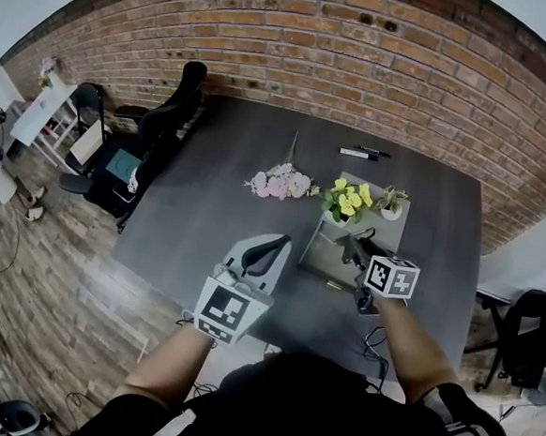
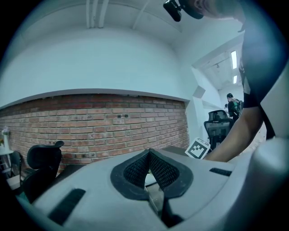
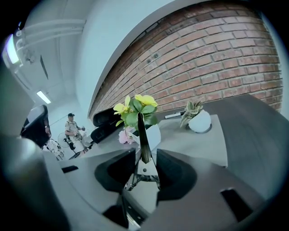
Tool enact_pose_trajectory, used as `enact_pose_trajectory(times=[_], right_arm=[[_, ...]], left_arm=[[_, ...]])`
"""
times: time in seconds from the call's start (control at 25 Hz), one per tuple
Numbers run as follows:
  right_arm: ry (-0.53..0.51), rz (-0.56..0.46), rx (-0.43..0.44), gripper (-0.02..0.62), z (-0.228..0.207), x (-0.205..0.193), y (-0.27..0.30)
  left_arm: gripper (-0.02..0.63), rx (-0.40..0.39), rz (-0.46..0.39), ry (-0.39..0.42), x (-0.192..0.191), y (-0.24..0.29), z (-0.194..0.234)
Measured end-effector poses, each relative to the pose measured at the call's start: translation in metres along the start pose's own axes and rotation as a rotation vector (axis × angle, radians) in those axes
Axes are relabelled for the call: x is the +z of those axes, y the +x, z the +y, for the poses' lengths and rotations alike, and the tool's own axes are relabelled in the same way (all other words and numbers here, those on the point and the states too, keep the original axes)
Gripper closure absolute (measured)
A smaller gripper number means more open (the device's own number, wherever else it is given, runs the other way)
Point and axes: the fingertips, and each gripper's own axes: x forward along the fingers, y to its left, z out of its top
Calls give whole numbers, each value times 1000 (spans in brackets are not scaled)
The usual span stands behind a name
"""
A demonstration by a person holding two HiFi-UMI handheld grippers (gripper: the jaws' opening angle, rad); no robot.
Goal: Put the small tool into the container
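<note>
Left gripper [image 1: 272, 248] [image 2: 149, 152]: jaws together, nothing between them, hovering over the dark grey table [image 1: 219, 180]. Bunch of pink flowers [image 1: 280, 183] lies flat further back. Right gripper [image 1: 354, 245] [image 3: 143, 153] is clamped on the small tool with a slim dark tip and silver metal body [image 3: 141, 135], tip pointing forward, above the flat grey rectangular tray [image 1: 322, 254]. On the tray: white pot of yellow flowers [image 1: 347, 201], then a small white succulent pot [image 1: 391, 205].

No word, number or brand name can be read anywhere. The only printed signs are black-and-white square markers, on the cube of the left gripper [image 1: 278, 245] and of the right gripper [image 1: 352, 241]; they carry no letters.
</note>
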Motion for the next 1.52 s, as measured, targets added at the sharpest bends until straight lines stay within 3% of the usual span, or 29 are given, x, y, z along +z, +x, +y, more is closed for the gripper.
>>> enact_pose_trajectory(times=[0.44, 0.56, 1.2, 1.52], right_arm=[[-44, 1, 6, 445, 1, 4, -7], [-64, -21, 18, 407, 4, 11, -11], [-144, -232, 1, 391, 21, 64, -75], [-332, -417, -55, 491, 52, 100, -122]], left_arm=[[598, -1, -6, 11, 3, 0, -1], [598, -7, -10, 11, 3, 1, -3], [598, -59, -56, 7, 15, 13, -20], [598, -77, -88, 5, 25, 14, -27]])
